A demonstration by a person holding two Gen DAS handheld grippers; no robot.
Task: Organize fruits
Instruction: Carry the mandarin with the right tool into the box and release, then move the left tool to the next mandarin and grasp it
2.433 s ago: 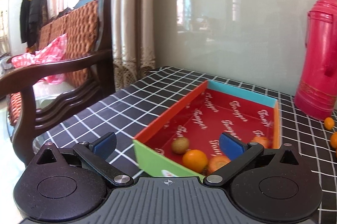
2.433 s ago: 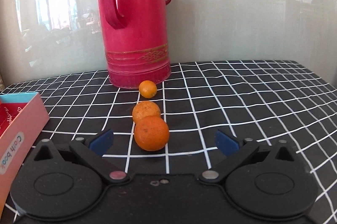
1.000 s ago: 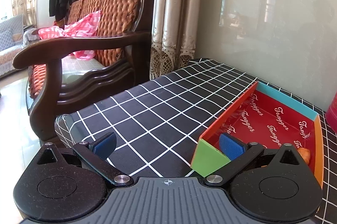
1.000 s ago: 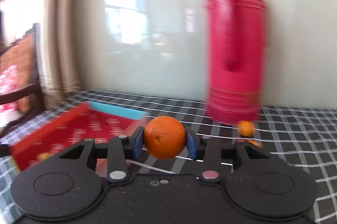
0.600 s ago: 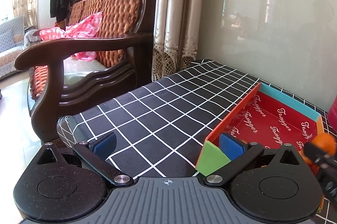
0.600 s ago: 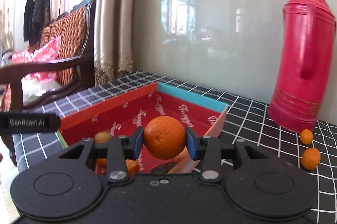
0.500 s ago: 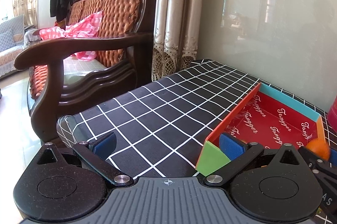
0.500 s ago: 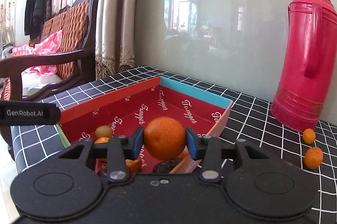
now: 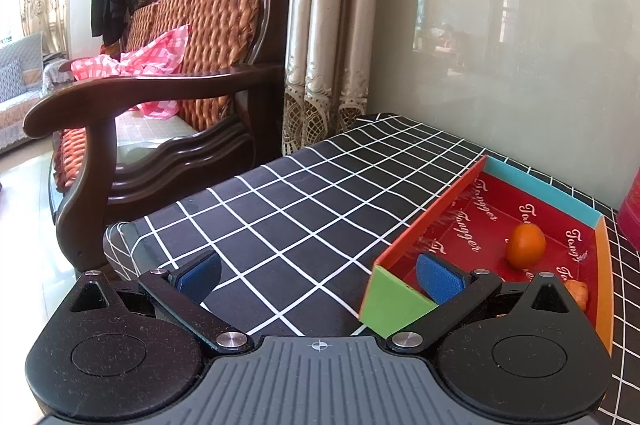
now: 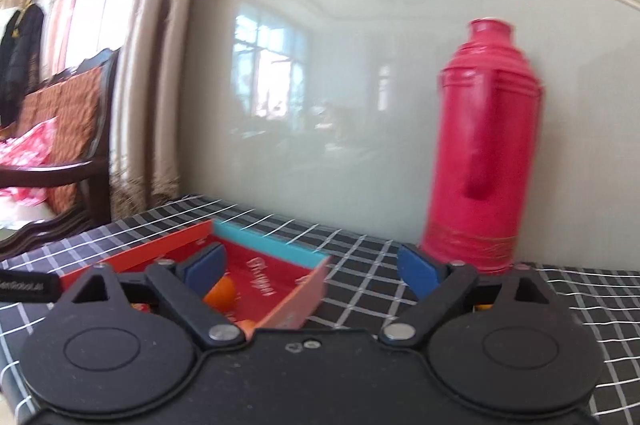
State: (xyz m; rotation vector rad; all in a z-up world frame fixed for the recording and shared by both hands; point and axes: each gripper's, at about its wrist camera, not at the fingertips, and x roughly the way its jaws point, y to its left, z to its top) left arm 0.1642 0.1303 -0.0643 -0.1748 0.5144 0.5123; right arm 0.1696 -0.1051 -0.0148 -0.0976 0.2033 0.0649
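Round orange (image 9: pixel 526 246) now in cardboard tray (image 9: pixel 430 221)

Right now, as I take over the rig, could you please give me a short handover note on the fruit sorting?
Left gripper: open, empty, low over the checked tablecloth by the red box's green corner.
Right gripper: open, empty, facing the box and the red thermos.
Done: an orange lies loose in the box; at least one more orange fruit shows by the near wall, partly hidden.
Left: any fruit on the table; this blurred view shows none clearly.
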